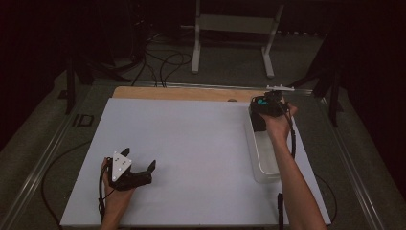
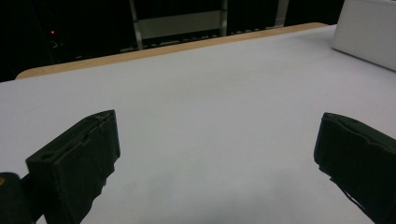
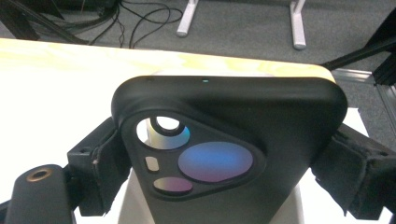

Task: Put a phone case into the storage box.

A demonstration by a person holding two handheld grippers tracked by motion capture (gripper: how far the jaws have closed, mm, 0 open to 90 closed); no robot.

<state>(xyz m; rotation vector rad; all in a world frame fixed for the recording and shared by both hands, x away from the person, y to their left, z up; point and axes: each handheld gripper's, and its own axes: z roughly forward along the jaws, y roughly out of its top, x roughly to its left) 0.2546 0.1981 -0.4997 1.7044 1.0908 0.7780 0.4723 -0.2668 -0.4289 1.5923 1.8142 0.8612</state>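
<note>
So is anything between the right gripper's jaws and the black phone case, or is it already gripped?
Nothing visible intervenes: the right gripper already clamps the black phone case by its sides, over the clear container. The left gripper rests open on the white board.

Bare forearms; black left gripper (image 1: 141, 168) topped by a grey three-cornered plate; black right gripper (image 1: 262, 109) trailing a black cable.

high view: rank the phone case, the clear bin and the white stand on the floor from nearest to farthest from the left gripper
Measured from the left gripper:
1. Clear bin, at the table's right side.
2. Phone case, clamped in the right gripper above the bin's far end.
3. White stand, on the floor beyond the table.
</note>
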